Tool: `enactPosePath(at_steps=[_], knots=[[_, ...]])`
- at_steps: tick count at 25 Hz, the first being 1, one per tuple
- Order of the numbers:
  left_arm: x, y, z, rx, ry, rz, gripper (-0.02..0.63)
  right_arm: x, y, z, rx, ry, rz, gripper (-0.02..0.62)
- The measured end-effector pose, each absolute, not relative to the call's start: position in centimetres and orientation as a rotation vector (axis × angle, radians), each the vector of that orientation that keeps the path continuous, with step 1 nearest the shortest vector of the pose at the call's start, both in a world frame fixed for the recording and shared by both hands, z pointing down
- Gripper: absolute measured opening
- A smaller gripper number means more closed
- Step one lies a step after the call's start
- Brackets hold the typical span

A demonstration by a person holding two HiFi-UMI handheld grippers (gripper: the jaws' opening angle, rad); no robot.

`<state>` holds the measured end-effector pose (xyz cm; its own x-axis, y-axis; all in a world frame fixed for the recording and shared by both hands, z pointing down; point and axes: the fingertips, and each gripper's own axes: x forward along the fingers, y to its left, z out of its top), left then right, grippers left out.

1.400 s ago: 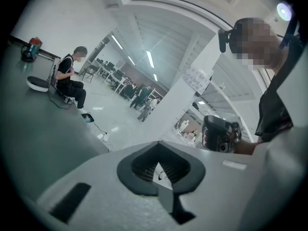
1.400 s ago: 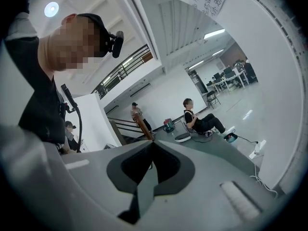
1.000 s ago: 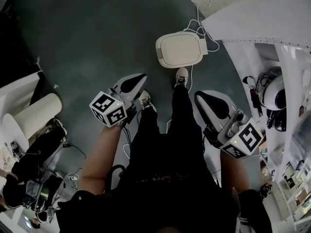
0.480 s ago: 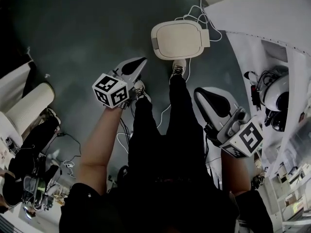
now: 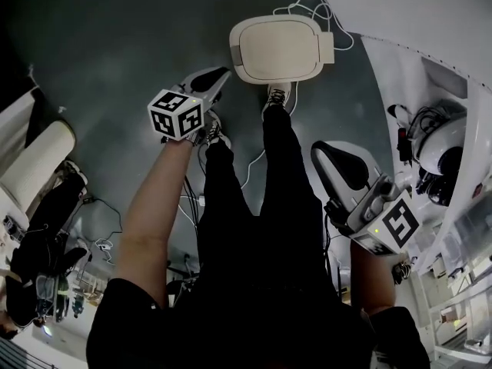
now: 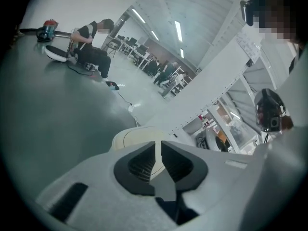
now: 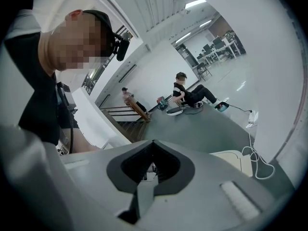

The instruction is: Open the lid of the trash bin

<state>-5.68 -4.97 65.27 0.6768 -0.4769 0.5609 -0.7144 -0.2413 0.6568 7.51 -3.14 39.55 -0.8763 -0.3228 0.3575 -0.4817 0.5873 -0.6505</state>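
The cream trash bin [image 5: 278, 48] stands on the dark floor ahead of the person's feet, its flat lid [image 6: 134, 136] down. My left gripper [image 5: 217, 79] hangs just off the bin's near left corner, apart from it. Its jaws [image 6: 158, 146] are opening: a narrow slit shows between them, with nothing in it and the lid beyond. My right gripper [image 5: 323, 154] is held back beside the person's right leg, well short of the bin. Its tips [image 7: 153, 143] meet and hold nothing. The bin's corner [image 7: 236, 158] shows at the right gripper view's lower right.
A white cable [image 5: 307, 10] loops on the floor behind the bin. White desks [image 5: 407, 21] with a headset [image 5: 446, 156] line the right side. A pale cylinder [image 5: 34, 164] and bags lie at the left. The person's shoe [image 5: 277, 97] touches the bin's front.
My left gripper has gone forward and down, from beside the knee to the bin's near left corner. The right gripper has sunk a little and stayed back.
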Motion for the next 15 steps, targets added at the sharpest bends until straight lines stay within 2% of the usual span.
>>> enactPosePath(at_steps=[8, 15], knots=[[-6.5, -6.0, 72.7, 1.787, -0.951, 0.37, 0.11, 8.0, -4.1, 43.5, 0.668, -2.559, 1.226, 0.008], [-7.1, -6.2, 79.4, 1.7, -0.953, 0.439, 0.118, 8.0, -4.0, 47.3, 0.652, -2.495, 1.303, 0.008]])
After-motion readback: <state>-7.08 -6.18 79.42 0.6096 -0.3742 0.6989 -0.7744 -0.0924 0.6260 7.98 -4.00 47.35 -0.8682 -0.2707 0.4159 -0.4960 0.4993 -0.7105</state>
